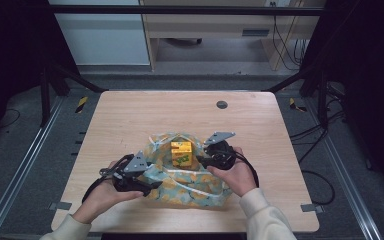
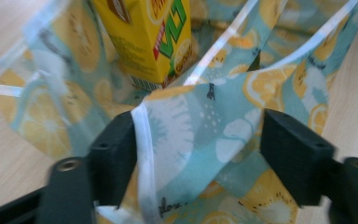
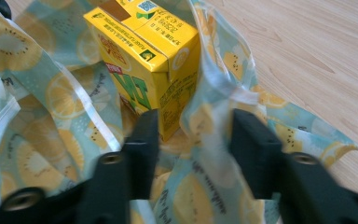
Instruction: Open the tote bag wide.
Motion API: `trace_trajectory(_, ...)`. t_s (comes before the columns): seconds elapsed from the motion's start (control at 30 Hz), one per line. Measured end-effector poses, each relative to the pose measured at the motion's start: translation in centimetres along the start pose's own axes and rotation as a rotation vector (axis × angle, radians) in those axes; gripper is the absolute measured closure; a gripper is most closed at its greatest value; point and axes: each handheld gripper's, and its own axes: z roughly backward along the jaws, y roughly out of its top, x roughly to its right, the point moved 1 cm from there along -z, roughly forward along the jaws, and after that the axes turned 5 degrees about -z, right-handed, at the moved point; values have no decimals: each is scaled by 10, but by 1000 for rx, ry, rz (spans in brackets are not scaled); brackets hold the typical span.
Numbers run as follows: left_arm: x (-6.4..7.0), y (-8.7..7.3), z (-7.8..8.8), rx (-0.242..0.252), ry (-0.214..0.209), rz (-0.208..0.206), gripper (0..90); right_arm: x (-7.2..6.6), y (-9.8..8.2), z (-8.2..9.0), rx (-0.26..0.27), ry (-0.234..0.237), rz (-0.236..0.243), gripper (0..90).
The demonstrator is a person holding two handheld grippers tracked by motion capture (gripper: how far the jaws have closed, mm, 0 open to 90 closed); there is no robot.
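Note:
A yellow drink carton [image 1: 181, 153] stands upright in the middle of a light blue cloth [image 1: 190, 187] printed with lemon slices, spread on the wooden table [image 1: 145, 115]. My left gripper [image 1: 152, 184] is at the cloth's near left corner. In the left gripper view its jaws stand wide apart [image 2: 198, 154] with a raised fold of cloth [image 2: 191, 121] between them and the carton [image 2: 144, 37] behind. My right gripper [image 1: 200, 161] sits just right of the carton. In the right gripper view its jaws [image 3: 193, 140] straddle an upturned cloth edge [image 3: 214, 112] beside the carton [image 3: 144, 56], without pinching it.
A round grey grommet [image 1: 222, 104] is set in the table's far right part. Bare wood lies beyond the cloth toward the far edge. Black frame bars and cables surround the table on the floor.

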Motion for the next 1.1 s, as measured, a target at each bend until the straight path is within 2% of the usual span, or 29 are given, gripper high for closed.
trace_trajectory(0.03,1,-1,-4,-10,-5,-6,371,0,2,-2,-5,-2,3,695)
trace_trajectory(0.07,1,-3,-6,-22,-8,-17,371,0,2,-2,-5,-2,3,695)
trace_trajectory(0.1,1,-4,-9,-27,-10,-18,459,1,5,-4,-7,-8,6,802)
trace_trajectory(0.13,0,-6,-11,-35,-16,-19,459,1,5,-4,-7,-8,6,802)
trace_trajectory(0.2,-1,-9,-17,-48,-9,-15,571,4,10,-7,-7,-5,8,873)
trace_trajectory(0.23,-2,-10,-20,-52,-3,-9,607,6,13,-8,-9,-10,12,888)
trace_trajectory(0.27,-3,-12,-25,-59,2,-6,702,10,19,-12,-3,-6,10,900)
trace_trajectory(0.33,-3,-11,-26,-59,15,-2,781,15,26,-14,5,-10,9,900)
trace_trajectory(0.4,-4,-8,-24,-33,26,7,804,17,30,-15,15,-12,7,900)
trace_trajectory(0.47,-4,-3,-18,-11,50,0,837,22,38,-14,36,-24,-3,900)
trace_trajectory(0.5,-4,0,-12,10,51,3,853,28,45,-14,60,-28,-13,900)
trace_trajectory(0.57,-4,0,-10,12,39,5,857,30,47,-14,69,-29,-27,900)
trace_trajectory(0.67,-2,-5,-16,-27,14,-5,870,46,51,-28,58,-36,-64,900)
trace_trajectory(0.7,2,-9,-24,-61,-7,-20,871,49,50,-32,48,-39,-71,900)
trace_trajectory(0.73,2,-9,-24,-61,-7,-20,872,52,49,-37,40,-42,-79,900)
trace_trajectory(0.77,3,-10,-27,-79,-4,-39,872,52,49,-37,40,-42,-79,900)
trace_trajectory(0.83,7,-13,-31,-113,-5,-49,873,56,47,-45,23,-48,-89,900)
trace_trajectory(0.9,9,-14,-34,-121,-27,-56,874,59,43,-55,7,-49,-110,900)
trace_trajectory(1.1,10,-18,-37,-143,-28,-63,875,66,35,-64,-17,-56,-129,900)
